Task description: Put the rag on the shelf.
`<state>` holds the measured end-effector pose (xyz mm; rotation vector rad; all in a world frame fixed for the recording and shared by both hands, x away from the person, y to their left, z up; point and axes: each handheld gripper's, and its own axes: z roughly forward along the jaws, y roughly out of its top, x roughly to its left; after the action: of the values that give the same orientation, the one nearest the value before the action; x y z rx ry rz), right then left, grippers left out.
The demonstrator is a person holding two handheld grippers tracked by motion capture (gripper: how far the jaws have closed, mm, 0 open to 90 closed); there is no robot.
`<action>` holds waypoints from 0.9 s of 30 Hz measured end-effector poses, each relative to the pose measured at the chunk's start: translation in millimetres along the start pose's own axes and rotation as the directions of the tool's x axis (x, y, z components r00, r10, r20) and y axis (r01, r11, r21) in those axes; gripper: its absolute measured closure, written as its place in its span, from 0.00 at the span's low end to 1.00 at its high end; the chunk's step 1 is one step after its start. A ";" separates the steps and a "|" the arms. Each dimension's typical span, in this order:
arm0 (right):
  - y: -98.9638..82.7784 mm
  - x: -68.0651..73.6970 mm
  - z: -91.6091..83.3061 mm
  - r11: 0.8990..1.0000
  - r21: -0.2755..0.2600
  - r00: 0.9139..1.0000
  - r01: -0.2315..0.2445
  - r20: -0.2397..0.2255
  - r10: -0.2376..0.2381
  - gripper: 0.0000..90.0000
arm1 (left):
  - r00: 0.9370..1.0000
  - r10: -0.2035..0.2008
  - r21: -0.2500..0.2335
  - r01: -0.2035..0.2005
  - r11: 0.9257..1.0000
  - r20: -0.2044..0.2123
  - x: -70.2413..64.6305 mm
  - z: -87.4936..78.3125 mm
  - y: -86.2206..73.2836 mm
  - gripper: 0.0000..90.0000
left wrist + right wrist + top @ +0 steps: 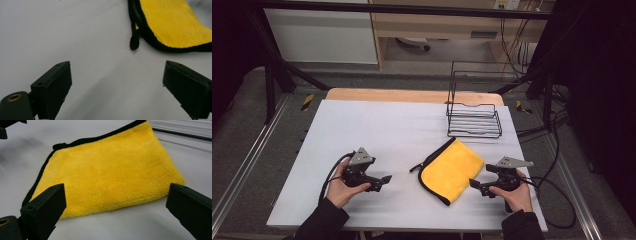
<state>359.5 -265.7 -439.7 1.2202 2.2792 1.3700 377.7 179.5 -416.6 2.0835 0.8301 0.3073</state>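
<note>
Cloth (451, 170): folded, near centre of worktop (377, 130).
Left hand-held gripper (385, 180): spread, empty, aimed at cloth.
Right hand-held gripper (473, 184): spread, beside cloth's edge, likely ready to pinch.

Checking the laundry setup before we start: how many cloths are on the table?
1. A folded yellow cloth with black trim lies flat on the white table, between the left gripper and the right gripper, in front of the wire rack. Nothing seems hidden beneath it.

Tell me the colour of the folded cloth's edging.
Black edging on the yellow cloth, clearest in the right gripper view.
</note>
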 end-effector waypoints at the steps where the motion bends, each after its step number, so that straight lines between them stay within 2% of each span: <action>1: 0.2 0.7 0.0 1.000 0.001 1.000 -0.003 -0.001 0.003 0.04 | 1.000 0.001 0.000 -0.001 1.000 0.003 -2.1 2.8 4.0 0.10; 9: 0.5 1.2 -0.3 1.000 0.001 1.000 0.001 0.000 -0.001 0.04 | 1.000 -0.009 0.011 0.009 1.000 0.016 -18.3 28.8 29.3 0.14; 17: 0.9 0.4 -0.7 1.000 0.002 1.000 0.004 0.000 -0.004 0.04 | 0.999 -0.007 0.049 0.006 0.999 0.031 -33.6 65.0 46.3 0.21; 24: 0.9 0.6 -0.6 1.000 0.004 1.000 0.000 -0.001 0.000 0.04 | 0.999 -0.015 0.080 0.012 0.997 0.037 -41.0 94.1 54.1 0.37; 27: 0.9 0.7 -0.4 1.000 0.004 1.000 -0.001 0.000 0.001 0.04 | 1.000 -0.012 0.109 0.009 0.994 0.026 -42.3 104.4 55.6 0.44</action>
<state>359.3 -265.2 -438.6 1.2226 2.2831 1.3662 421.8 63.0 -432.9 2.1786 0.8586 0.2320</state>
